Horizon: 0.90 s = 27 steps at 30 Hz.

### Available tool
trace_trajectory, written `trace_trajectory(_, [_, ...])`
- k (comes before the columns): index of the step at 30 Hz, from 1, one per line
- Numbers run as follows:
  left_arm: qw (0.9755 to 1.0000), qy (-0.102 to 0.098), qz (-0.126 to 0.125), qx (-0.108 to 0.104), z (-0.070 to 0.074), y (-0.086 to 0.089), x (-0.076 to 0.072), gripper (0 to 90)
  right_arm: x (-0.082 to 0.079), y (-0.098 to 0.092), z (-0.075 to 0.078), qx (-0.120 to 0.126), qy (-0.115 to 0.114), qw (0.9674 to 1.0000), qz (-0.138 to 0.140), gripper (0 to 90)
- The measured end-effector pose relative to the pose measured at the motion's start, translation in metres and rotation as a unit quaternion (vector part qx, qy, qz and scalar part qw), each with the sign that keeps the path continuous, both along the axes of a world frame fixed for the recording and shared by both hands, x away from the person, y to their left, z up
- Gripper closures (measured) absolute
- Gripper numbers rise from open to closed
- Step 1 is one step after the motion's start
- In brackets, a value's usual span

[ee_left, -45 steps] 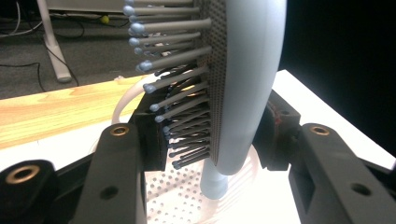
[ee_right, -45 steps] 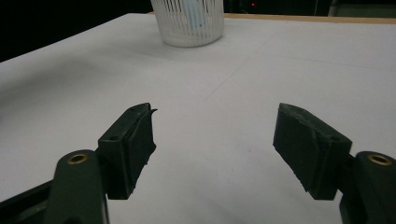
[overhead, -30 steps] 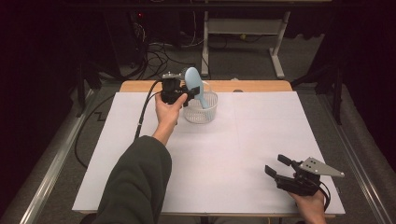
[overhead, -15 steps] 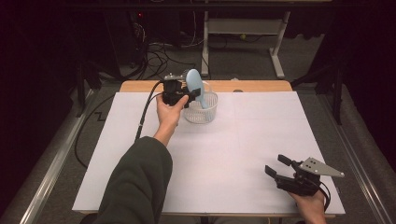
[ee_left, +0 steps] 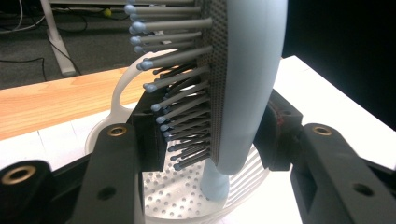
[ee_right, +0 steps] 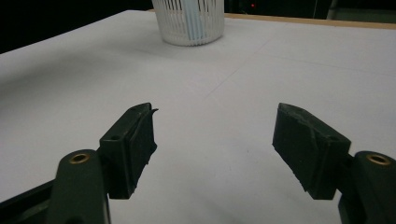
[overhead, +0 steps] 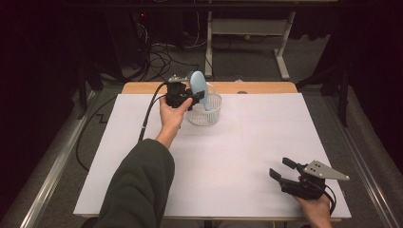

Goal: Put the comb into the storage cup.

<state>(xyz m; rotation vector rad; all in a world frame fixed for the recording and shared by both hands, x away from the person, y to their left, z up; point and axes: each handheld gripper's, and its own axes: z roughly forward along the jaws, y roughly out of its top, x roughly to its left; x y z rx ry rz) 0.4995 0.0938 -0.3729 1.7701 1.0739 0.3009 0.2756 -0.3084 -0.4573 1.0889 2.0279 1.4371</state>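
Hairbrush (overhead: 198, 89), pale blue with grey bristles, clamped upright in the left tool (overhead: 187, 97), handle end down inside a white slotted basket (overhead: 209, 116) near the counter's (overhead: 237, 156) far edge, right tool (overhead: 285, 175) open and empty, resting by the near right corner

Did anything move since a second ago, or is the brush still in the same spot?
Nothing has visibly changed. The left gripper still has its jaws clamped on the light blue hairbrush, whose handle end dips into the white basket. The right gripper still rests near the front right corner of the table, jaws open and empty.
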Motion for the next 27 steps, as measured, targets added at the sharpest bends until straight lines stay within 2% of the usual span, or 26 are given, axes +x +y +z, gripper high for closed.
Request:
trace_trajectory(19, [0.9995, 0.01, -0.012, 0.028, 0.005, 0.0066, -0.0041, 48.4, 0.0004, 0.0005, 0.0003, 0.0, 0.0, 1.0, 0.001, 30.1])
trace_trajectory(27, [0.9993, 0.012, -0.014, 0.032, 0.0057, 0.0084, -0.0046, 47.5, 0.0009, 0.0008, 0.0001, 0.0, 0.001, 1.0, 0.002, 30.0])
